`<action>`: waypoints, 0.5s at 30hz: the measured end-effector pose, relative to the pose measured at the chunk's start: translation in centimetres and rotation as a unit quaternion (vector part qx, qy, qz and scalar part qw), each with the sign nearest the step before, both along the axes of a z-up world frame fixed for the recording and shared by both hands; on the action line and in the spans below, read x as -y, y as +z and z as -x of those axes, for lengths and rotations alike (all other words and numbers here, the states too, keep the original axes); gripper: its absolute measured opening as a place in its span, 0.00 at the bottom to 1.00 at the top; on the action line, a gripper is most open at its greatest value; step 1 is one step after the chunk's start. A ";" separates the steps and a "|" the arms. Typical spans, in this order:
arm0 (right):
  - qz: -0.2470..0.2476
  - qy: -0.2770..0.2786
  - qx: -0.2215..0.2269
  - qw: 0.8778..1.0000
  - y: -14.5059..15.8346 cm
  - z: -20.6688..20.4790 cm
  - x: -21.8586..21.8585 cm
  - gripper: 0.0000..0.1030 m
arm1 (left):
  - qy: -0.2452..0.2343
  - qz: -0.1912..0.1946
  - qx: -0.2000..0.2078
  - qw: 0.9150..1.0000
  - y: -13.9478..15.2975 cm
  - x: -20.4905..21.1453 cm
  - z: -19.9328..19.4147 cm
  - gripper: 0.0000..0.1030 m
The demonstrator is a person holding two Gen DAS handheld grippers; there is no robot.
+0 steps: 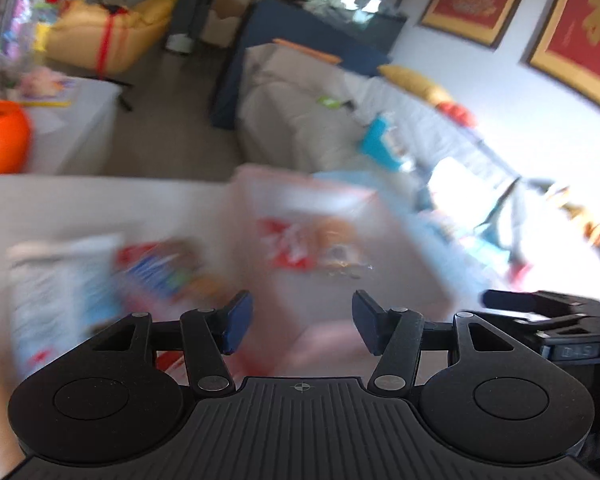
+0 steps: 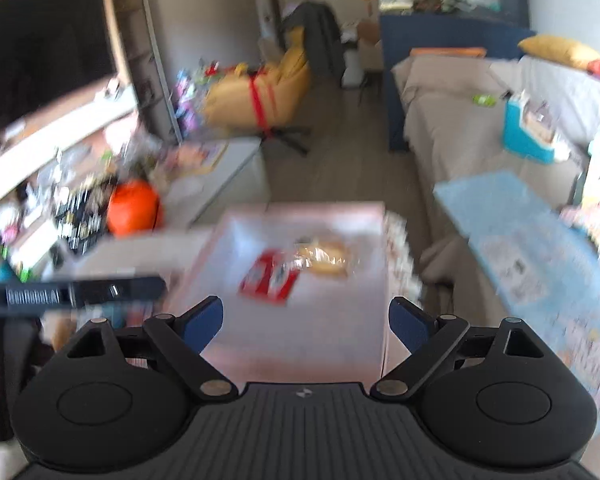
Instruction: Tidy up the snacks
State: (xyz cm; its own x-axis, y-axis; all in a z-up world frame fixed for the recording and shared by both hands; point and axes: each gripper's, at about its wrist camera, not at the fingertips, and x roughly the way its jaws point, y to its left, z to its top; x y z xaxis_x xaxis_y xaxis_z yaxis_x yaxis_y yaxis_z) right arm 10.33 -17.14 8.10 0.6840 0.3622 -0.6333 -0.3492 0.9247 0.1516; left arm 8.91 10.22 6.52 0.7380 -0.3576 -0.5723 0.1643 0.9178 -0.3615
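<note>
Two grippers, both empty. Left gripper [image 1: 302, 322]: jaws partly apart, nothing between. Right gripper [image 2: 305, 326]: jaws wide, nothing between. Pinkish clear bin [image 2: 364, 220] ahead holds red snack packet [image 2: 269, 278] with bread bun [image 2: 324, 258] at its right. Blurred snack packets [image 1: 160, 268] lie left of bin.

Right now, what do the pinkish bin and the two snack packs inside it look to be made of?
Bin: seemingly translucent pink plastic, since the surroundings show faintly through its walls. Red pack: probably glossy printed film, though blur leaves it open. Bun pack: clear, shiny wrap, with the tan bun visible through it.
</note>
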 end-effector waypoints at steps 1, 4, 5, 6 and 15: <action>0.004 0.010 -0.007 1.000 -0.8 0.9 -0.2 0.88 | 0.012 -0.018 -0.004 1.000 -0.2 -0.2 1.1 0.58; 0.016 0.038 -0.028 0.999 -3.1 3.1 -1.8 0.88 | 0.023 -0.039 -0.017 0.999 -0.5 -0.6 4.6 0.58; 0.022 0.045 -0.028 0.998 -3.6 3.7 -2.3 0.88 | 0.016 -0.035 -0.016 0.999 -0.4 -0.9 5.8 0.58; 0.030 0.050 -0.025 0.998 -4.0 4.2 -3.0 0.88 | 0.010 -0.030 -0.013 0.999 -0.3 -1.0 6.8 0.58; -0.002 0.081 -0.043 0.996 -5.5 6.7 -6.3 0.88 | 0.200 -0.141 -0.013 0.970 -1.4 -6.5 10.7 0.58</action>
